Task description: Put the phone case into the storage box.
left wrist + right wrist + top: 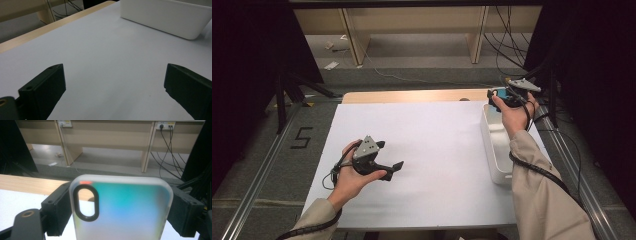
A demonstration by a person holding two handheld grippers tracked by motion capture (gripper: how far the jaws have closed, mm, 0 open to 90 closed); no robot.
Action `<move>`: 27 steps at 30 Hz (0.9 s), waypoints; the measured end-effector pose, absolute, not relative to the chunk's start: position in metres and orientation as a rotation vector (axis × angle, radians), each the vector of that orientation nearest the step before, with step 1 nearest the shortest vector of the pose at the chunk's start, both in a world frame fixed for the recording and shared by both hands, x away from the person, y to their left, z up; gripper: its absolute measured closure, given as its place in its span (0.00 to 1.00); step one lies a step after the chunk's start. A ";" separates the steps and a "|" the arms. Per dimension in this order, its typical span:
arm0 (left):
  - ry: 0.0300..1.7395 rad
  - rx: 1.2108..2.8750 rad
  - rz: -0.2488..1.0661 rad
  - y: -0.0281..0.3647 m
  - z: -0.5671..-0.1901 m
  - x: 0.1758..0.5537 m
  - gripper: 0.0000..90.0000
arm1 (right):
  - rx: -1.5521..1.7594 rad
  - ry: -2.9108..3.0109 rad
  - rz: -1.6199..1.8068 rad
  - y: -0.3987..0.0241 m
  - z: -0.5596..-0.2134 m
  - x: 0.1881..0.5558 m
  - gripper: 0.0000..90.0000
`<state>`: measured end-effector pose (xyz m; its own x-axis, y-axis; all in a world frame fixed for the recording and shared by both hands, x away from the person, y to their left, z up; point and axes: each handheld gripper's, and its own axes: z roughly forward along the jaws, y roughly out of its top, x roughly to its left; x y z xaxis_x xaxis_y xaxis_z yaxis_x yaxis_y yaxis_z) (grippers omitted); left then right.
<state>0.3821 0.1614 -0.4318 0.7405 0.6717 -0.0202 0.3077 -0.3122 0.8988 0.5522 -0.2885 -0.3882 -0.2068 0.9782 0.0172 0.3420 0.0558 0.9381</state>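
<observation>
One phone case (122, 210), translucent with a teal-blue tint and a black-ringed camera opening, stands upright between the right gripper's (120, 207) jaws, clamped at both edges. Below and behind that gripper sits a white bin (497, 150); contents cannot be made out. Left gripper (115, 87) gapes wide, holding nothing, above the white table (105, 57).

This looks like a lab or recording room, not a home. The table (412, 150) is covered with plain white sheet and stands between metal rails (257, 175) on a grey carpet floor. A number five (302, 137) is marked with black tape on the floor. Black curtains hang at both sides, and many cables (167, 150) go to wall sockets (165, 124) behind bare wooden desks (412, 22).
</observation>
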 end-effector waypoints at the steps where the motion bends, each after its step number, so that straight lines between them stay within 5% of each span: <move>1: 0.751 1.911 0.443 0.161 -0.432 0.382 0.03 | 1.345 1.640 1.159 -0.289 -0.389 0.553 0.20; 27: 0.752 1.910 0.442 0.162 -0.432 0.382 0.03 | 1.345 1.650 1.137 -0.285 -0.394 0.558 0.20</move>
<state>0.3821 0.1617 -0.4321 0.7404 0.6719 -0.0207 0.3082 -0.3120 0.8987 0.5576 -0.2852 -0.3941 -0.2042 0.9789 0.0032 0.3520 0.0704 0.9334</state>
